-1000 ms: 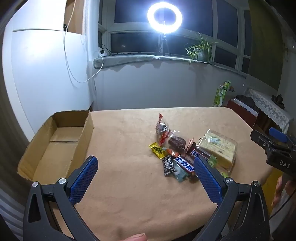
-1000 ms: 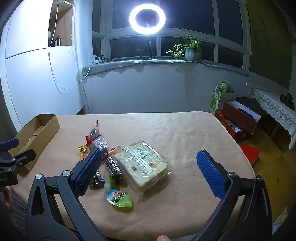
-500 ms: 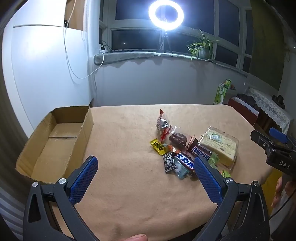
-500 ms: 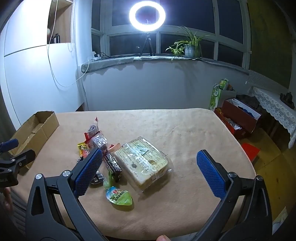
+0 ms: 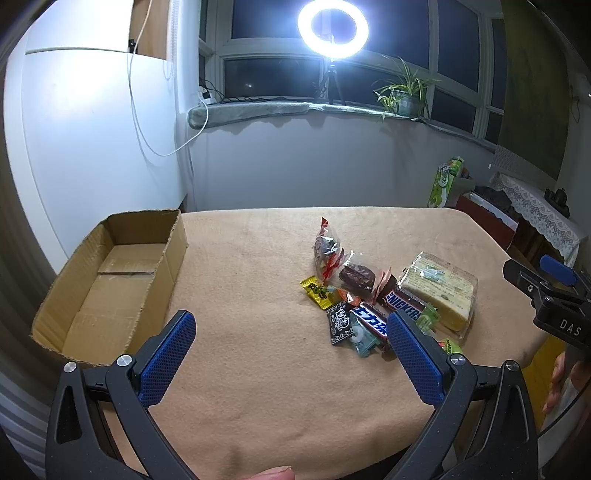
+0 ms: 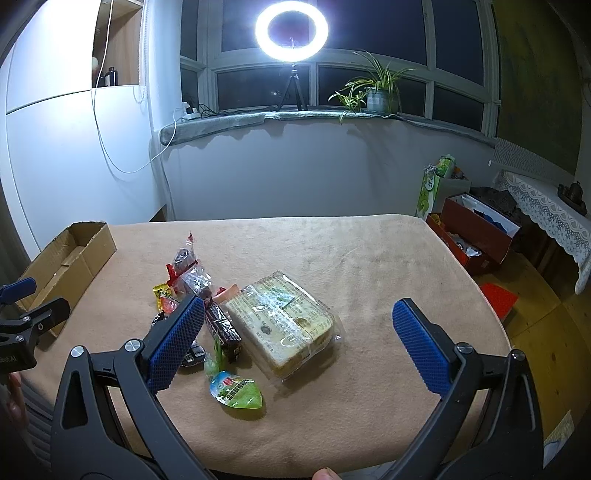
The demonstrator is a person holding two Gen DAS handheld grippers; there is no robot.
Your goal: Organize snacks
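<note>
Blue-padded left tongs (image 5: 290,334) and right tongs (image 6: 297,323) hover level, spread wide.

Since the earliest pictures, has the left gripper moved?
Yes. The left gripper has edged forward: the cardboard box and snack pile sit lower in its view, while the ring light sits higher.

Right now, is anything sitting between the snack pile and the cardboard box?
Nothing visible. In the left wrist view, bare tan cloth lies between the snack pile and the open cardboard box. The box's near wall stands upright, so snacks must go over it. Both grippers, left gripper and right gripper, are open and empty.
</note>
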